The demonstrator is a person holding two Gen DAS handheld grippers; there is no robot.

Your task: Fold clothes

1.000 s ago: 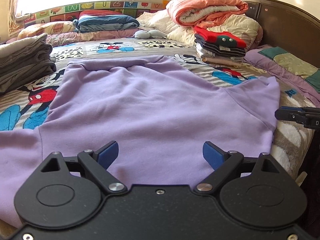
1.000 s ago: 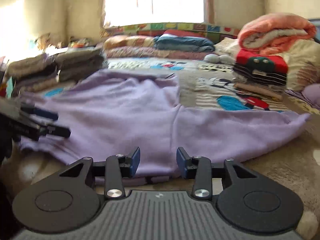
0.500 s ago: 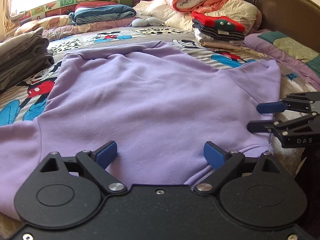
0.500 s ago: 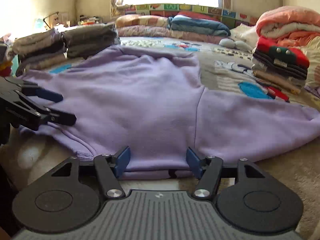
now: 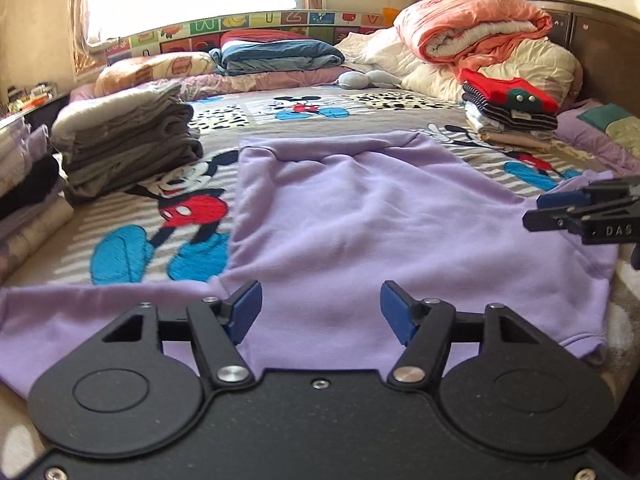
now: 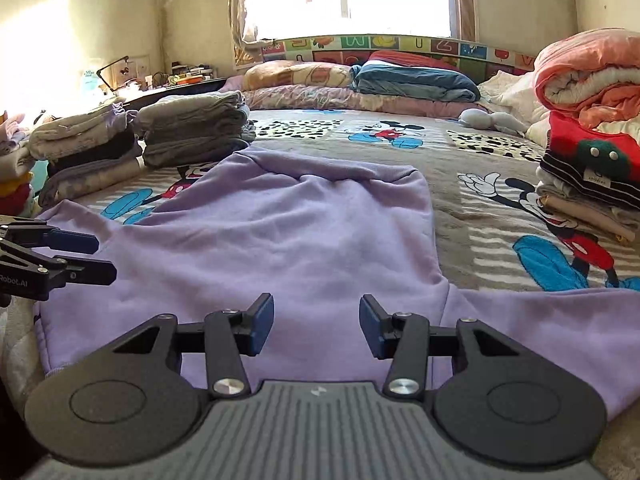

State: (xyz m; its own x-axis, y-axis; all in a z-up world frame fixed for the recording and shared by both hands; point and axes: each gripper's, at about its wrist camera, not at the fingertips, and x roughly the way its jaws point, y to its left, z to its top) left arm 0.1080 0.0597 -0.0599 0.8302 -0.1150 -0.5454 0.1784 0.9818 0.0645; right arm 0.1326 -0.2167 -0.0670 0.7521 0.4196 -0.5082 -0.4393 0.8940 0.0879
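We see the lilac sweatshirt [image 5: 360, 220] spread flat on the bed [image 5: 400, 108]. Our left hand-held gripper [image 5: 320, 308] and right hand-held gripper [image 6: 317, 324] hover over its near edge, jaws part-open, just closing further, with nothing clamped between them.

Left gripper [image 5: 321, 307]: jaws apart, have just been closing, nothing pinched between the blue pads [image 5: 246, 311]; it hovers low, pointing forward and slightly down, near the bed's front edge. Right gripper [image 6: 316, 325]: jaws also apart, narrower gap, also just been closing, pads clear of anything. Each shows in the other's view from the side: right one [image 5: 576, 210] at the right, left one [image 6: 60, 254] at the left.
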